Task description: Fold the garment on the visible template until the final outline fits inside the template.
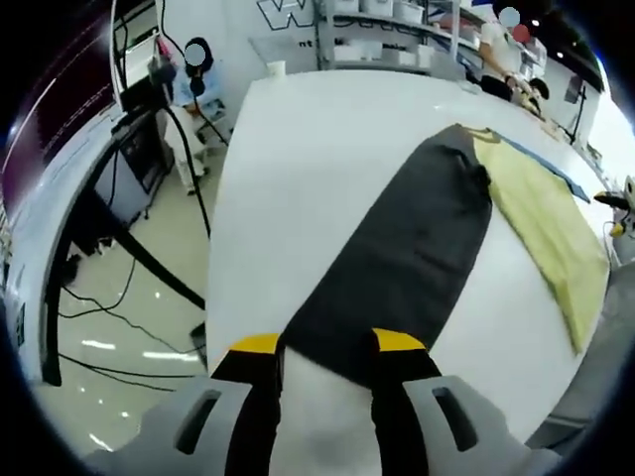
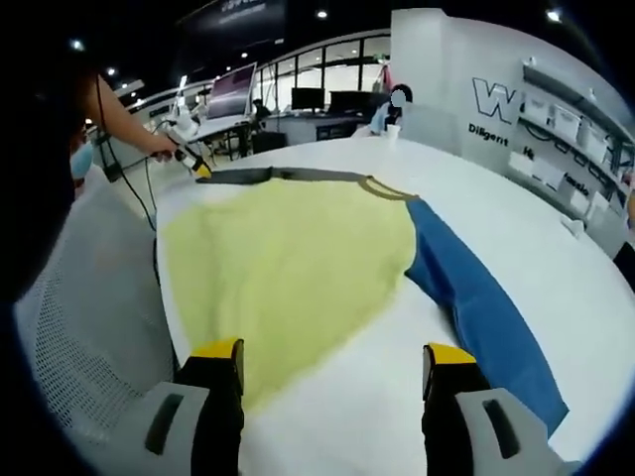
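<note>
Wall lettering (image 2: 496, 99) ahead-right of the right gripper (image 2: 332, 362) reads a large "W…" with a smaller line starting "Dilgerit", too blurred to be sure; left gripper view shows part of the same big letters (image 1: 288, 12) at the far wall, cut off.

Garment (image 2: 288, 258) lies flat on the white table (image 2: 516, 228): yellow body, dark sleeve (image 1: 407, 258), dark neck trim (image 2: 387, 188); blue template (image 2: 476, 307) shows from under its right edge.

In the right gripper view the yellow body runs straight ahead from the jaws, collar at the far end, long axis along the gripper's line of sight; the near hem sits just ahead of the left jaw and slants away from the right jaw; right gripper spread wide, nothing between the jaws, white table under the gap.

In the left gripper view the dark sleeve stretches from the jaws ahead and to the right, up to the yellow body; its near end lies between the yellow-tipped jaws of the left gripper (image 1: 327, 342); the jaws stand apart on either side of the cloth, whether they pinch it I cannot tell.

Far left of the right gripper view a person's hand (image 2: 164, 147) holds the other gripper at the sleeve's end.
</note>
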### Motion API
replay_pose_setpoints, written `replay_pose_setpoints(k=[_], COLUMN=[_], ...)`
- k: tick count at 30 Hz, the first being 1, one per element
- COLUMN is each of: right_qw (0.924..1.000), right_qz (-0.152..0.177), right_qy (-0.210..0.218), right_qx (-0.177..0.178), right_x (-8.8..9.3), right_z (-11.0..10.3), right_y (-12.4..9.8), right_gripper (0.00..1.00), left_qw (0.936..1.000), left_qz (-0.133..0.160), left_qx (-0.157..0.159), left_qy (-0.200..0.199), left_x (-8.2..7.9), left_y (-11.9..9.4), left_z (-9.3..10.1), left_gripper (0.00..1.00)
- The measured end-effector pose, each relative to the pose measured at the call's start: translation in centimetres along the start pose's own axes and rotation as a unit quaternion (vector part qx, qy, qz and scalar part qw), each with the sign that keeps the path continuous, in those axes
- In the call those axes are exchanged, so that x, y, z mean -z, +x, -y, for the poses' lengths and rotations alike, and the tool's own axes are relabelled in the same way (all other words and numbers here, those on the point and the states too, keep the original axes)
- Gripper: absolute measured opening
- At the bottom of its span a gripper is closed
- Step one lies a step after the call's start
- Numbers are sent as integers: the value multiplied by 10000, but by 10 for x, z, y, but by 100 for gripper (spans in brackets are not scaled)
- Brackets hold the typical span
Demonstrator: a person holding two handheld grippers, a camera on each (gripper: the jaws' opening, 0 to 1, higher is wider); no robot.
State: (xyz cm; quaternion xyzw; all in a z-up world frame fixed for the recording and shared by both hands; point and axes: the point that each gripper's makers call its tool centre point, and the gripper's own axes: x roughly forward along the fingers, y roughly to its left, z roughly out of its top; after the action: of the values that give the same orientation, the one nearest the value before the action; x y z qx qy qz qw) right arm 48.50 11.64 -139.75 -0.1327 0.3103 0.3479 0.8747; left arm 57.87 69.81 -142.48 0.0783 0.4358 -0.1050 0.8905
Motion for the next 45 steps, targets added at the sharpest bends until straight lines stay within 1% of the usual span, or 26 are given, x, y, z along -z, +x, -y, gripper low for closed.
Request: replay_pose_setpoints(k=[4, 6, 7, 9, 11, 14, 15, 17, 18, 19, 20, 21, 23, 25, 26, 27, 29, 31, 34, 35, 36, 37, 38, 41, 43, 45], right_qw=[10000, 9999, 9999, 9999, 9998, 9998, 9998, 9998, 9997, 9997, 9997, 9996, 9996, 9996, 9996, 9996, 9995, 9995, 9995, 9994, 9994, 9995, 9995, 9995, 9996, 9996], right_qz=[8, -11, -7, -15, -26, -38, -43, -51, -48, -42, -41, -39, -32, -30, -30, -23, 0, 18, 56, 86, 87, 76, 76, 92, 80, 98], right_qy=[66, 72, 84, 115, 127, 137, 133, 122, 123, 133, 138, 147, 158, 169, 168, 174, 200, 222, 246, 270, 271, 248, 236, 242, 221, 207], right_qx=[52, 72, 83, 107, 127, 149, 158, 174, 184, 203, 214, 221, 238, 238, 240, 239, 231, 220, 197, 183, 178, 177, 176, 170, 169, 166], right_x=[4, 6, 6, 8, 10, 11, 11, 11, 11, 11, 11, 12, 12, 12, 12, 13, 13, 13, 12, 11, 11, 11, 11, 10, 10, 10], right_z=[1, 0, 0, 1, 1, 1, 1, 3, 4, 5, 6, 7, 7, 6, 6, 5, 4, 3, 1, 0, 0, 0, 0, -1, -1, -2], right_y=[-4, -6, -6, -7, -8, -10, -10, -11, -11, -12, -12, -12, -13, -13, -14, -14, -14, -14, -14, -13, -13, -13, -13, -13, -13, -13], right_gripper=[71, 71, 71, 71, 71, 71, 71, 70, 70, 70, 70, 70, 70, 70, 70, 70, 71, 72, 74, 75, 75, 75, 75, 75, 75, 75], left_qw=[10000, 9999, 9999, 9998, 9994, 9995, 9995, 9996, 9997, 9998, 9998, 9999, 9999, 9999, 9999, 9999, 10000, 9999, 9994, 9993, 9991, 9986, 9982, 9977, 9965, 9956], left_qz=[-4, 1, 7, 11, -1, 21, 24, -11, -28, -35, -18, -33, -51, -89, -92, -77, -44, 65, 308, 341, 377, 497, 541, 597, 693, 763], left_qx=[-71, -93, -49, -34, 30, 37, 50, 103, 155, 205, 108, 129, 134, 120, 78, 48, 33, -22, -89, -105, -121, -198, -249, -320, -442, -495], left_qy=[30, -53, -161, -193, -341, -309, -308, -246, -169, -7, 160, 29, -53, -25, 65, 72, -71, -119, -137, -142, -128, -51, -16, -7, 166, 206], left_x=[1, 1, 2, 3, 4, 4, 3, 4, 4, 4, 2, 3, 3, 3, 1, 0, -6, -16, -39, -44, -50, -60, -64, -74, -82, -89], left_y=[-1, -1, -1, -1, 0, 1, 1, 2, 2, 3, 3, 3, 3, 2, 1, 0, -3, -6, -14, -16, -17, -21, -23, -27, -31, -34], left_z=[-3, -5, -4, -4, -1, 0, 1, 4, 7, 12, 10, 11, 10, 10, 10, 9, 8, 5, 1, 0, 0, -3, -5, -9, -13, -15], left_gripper=[38, 38, 37, 36, 33, 30, 26, 16, 7, 6, 6, 5, 5, 5, 5, 5, 5, 5, 5, 5, 5, 5, 5, 5, 5, 5])
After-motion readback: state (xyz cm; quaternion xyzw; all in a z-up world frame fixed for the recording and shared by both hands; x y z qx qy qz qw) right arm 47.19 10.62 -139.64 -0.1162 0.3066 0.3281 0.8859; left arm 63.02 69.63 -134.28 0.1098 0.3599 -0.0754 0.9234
